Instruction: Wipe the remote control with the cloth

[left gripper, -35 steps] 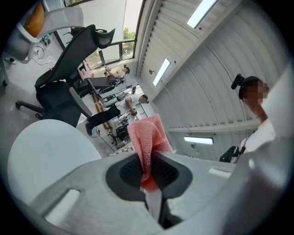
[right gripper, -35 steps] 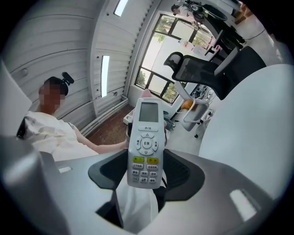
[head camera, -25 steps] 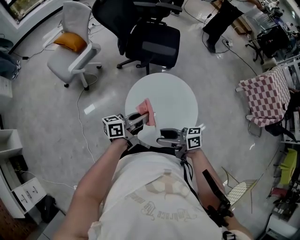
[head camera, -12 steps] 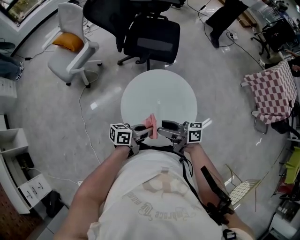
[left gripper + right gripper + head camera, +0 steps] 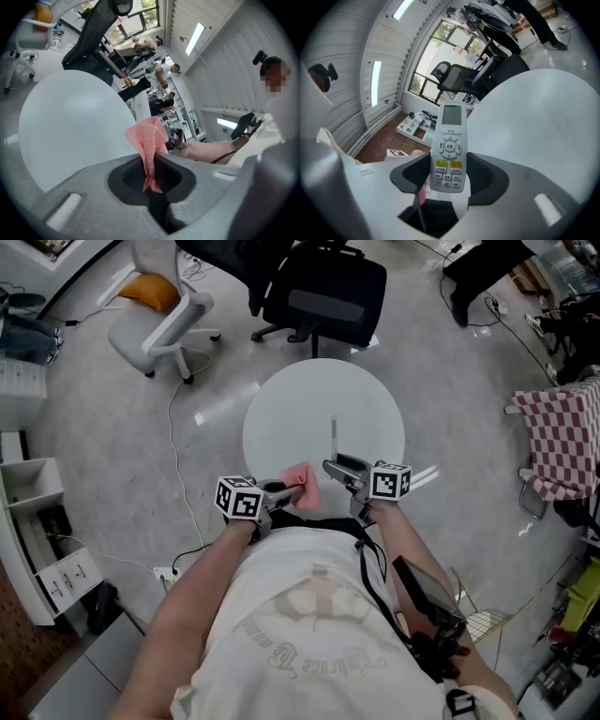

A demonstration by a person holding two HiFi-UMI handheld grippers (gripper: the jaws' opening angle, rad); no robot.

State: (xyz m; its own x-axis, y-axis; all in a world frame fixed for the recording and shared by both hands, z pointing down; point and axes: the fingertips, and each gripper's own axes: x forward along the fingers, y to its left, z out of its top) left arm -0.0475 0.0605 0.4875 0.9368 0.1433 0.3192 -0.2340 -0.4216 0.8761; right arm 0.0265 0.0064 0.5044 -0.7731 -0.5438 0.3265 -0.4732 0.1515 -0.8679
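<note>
Remote control [image 5: 449, 147] clamped in right hand-held gripper [image 5: 339, 468], buttons exposed for wiping; left hand-held gripper [image 5: 279, 490] pinches pink cloth [image 5: 149, 143] just beside it, over bench [image 5: 281, 427].

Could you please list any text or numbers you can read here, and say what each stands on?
Nothing reads clearly.
On the remote control: button labels, too small to read.
On the person's shirt: print, too blurred.
On the left marker cube and right marker cube: square patterns, no words.
</note>
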